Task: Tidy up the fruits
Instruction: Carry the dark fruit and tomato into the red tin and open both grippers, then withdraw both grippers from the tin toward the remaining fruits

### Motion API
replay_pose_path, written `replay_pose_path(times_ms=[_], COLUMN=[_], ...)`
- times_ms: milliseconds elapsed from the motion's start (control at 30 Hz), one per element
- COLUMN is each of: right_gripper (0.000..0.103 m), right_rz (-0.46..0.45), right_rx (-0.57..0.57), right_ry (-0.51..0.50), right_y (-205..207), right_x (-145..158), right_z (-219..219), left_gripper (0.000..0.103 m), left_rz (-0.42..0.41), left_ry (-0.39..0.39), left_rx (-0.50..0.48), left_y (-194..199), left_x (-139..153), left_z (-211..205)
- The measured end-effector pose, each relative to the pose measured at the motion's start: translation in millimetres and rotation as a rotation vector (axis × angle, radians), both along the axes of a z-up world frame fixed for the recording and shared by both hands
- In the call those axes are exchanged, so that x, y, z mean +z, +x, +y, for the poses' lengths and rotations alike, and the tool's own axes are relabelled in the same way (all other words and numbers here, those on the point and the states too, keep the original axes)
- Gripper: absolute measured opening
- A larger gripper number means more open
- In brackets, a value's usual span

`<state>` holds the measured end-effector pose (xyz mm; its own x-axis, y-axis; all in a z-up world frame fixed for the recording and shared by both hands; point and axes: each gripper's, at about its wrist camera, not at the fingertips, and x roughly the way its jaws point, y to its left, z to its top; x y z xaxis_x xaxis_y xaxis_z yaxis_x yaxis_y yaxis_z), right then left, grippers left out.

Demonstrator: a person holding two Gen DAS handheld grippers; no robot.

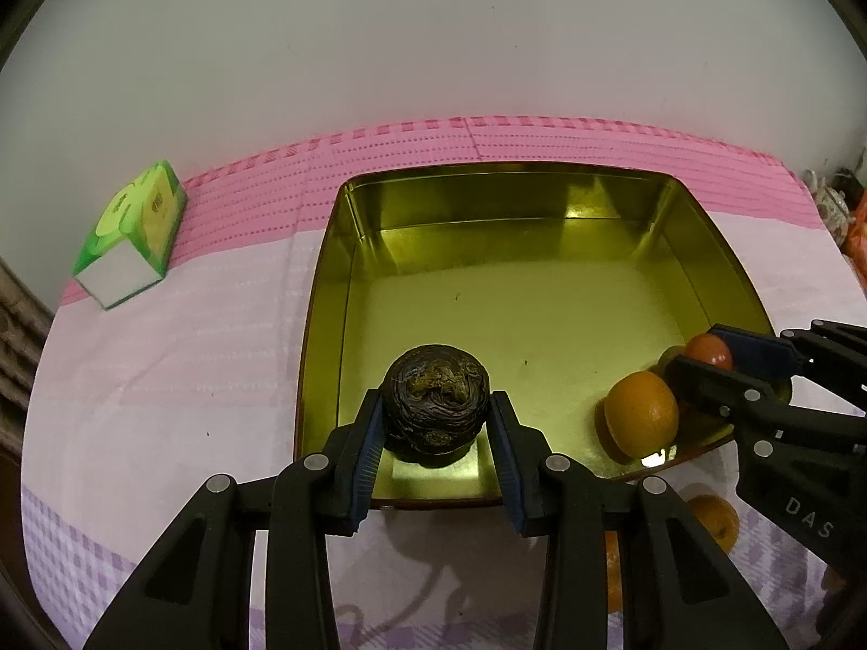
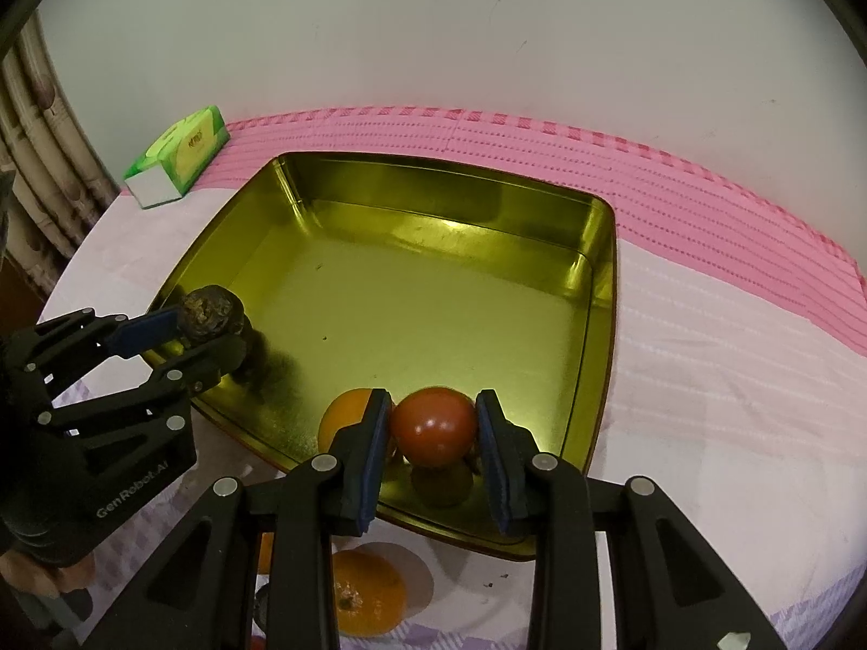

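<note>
A gold metal tray (image 1: 542, 216) (image 2: 596, 292) lies on the table. My left gripper (image 1: 436, 422) (image 2: 208, 333) is shut on a dark wrinkled fruit (image 1: 436, 406) (image 2: 208, 314) just above the tray's near left corner. My right gripper (image 2: 433, 428) (image 1: 704, 357) is shut on a red tomato (image 2: 433, 425) (image 1: 707, 349) low over the tray's near edge. An orange (image 1: 642, 414) (image 2: 347, 414) sits in the tray beside the tomato. Another orange (image 2: 368, 601) (image 1: 715, 522) lies on the cloth in front of the tray.
A green tissue box (image 1: 130, 233) (image 2: 179, 154) stands at the far left on the pink and white cloth (image 1: 179, 352). A white wall (image 1: 433, 27) runs behind the table. Clutter (image 1: 840, 206) shows at the far right edge.
</note>
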<state>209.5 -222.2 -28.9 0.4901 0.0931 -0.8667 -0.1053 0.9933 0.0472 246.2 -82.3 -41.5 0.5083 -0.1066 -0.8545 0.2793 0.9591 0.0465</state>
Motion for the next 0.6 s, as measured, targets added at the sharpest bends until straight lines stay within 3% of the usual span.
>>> replay_pose_path(times_ms=[600], right_gripper=[0.034], right_rz=[-0.049], right_rx=[-0.005], right_ry=[-0.021], right_y=[-22.1], right_x=[23.2], right_z=[3.1], left_gripper=[0.043], left_rz=[-0.014], left_ry=[-0.024], left_rx=[0.011], left_y=[-18.2], left_x=[19.3], left_z=[8.5])
